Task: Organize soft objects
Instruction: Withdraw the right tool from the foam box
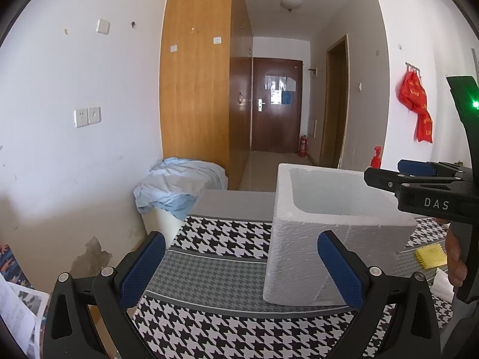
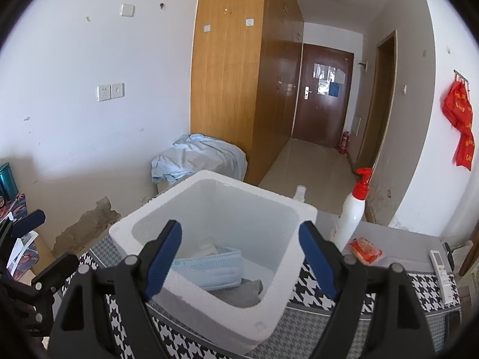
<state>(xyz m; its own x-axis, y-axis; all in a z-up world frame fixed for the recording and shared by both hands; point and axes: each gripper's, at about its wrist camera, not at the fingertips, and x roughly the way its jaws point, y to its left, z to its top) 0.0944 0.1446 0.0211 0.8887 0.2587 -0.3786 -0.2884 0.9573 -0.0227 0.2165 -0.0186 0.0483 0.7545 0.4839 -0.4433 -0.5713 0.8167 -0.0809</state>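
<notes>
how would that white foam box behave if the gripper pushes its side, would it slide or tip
The foam box looks like grainy expanded foam, so probably very light and apt to slide on the houndstooth cloth. It holds only face masks, little ballast. Its squat shape likely resists tipping.

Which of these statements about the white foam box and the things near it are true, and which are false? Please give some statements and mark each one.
1. A blue face mask lies inside the foam box. True.
2. The right gripper is shut on the mask. False: its jaws stand apart above the box, holding nothing.
3. A white pump bottle with a red top stands beside the box. True.
4. The left gripper holds the yellow sponge. False: it is open and empty; the sponge lies on the patterned cloth.
</notes>
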